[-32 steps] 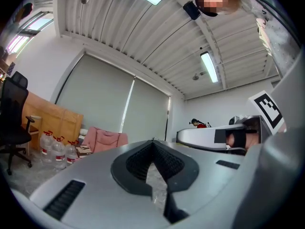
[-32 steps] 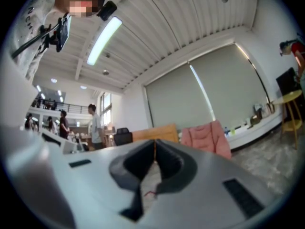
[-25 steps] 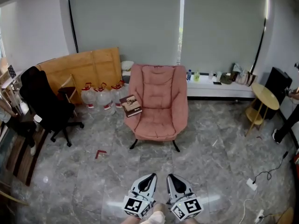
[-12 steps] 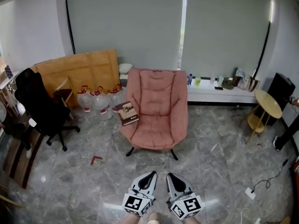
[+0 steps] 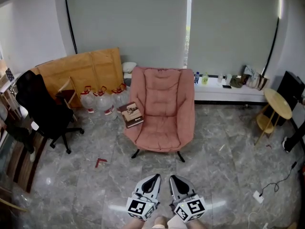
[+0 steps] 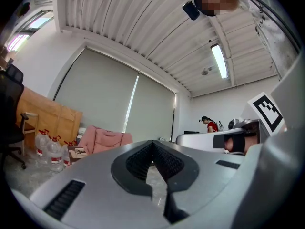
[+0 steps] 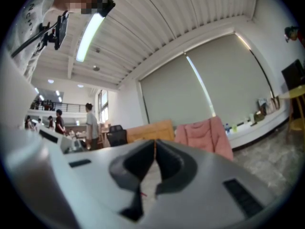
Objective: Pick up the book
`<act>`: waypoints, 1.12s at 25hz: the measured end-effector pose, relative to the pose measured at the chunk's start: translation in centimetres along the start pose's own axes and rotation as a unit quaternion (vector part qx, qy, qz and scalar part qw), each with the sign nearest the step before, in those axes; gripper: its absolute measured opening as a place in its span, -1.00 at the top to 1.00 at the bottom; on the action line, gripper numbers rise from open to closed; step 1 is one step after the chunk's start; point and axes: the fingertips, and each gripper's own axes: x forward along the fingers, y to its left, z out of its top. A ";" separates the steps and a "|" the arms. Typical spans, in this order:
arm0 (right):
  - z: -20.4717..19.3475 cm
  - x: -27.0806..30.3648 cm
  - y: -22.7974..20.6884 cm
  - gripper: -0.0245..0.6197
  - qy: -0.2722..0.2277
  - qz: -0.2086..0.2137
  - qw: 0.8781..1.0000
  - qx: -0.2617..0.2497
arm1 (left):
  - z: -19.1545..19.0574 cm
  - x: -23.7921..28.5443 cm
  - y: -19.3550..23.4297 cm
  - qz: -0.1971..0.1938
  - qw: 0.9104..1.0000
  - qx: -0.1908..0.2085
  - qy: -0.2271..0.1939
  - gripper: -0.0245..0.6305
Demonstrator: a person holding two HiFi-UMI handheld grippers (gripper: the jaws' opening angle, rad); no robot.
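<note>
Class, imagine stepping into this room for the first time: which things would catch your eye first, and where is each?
The pink armchair stands mid-room before the grey blinds, with a book lying on its picture-left arm. A plywood board leans on the wall at left behind water jugs, near a black office chair. Nearest the viewer, the left gripper and right gripper point toward the armchair, both shut and empty.
</note>
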 end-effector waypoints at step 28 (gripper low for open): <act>1.8 12.6 -7.6 0.88 0.042 0.149 0.988 0.001 | -0.2 10.8 7.3 0.151 0.988 0.014 -0.017 0.86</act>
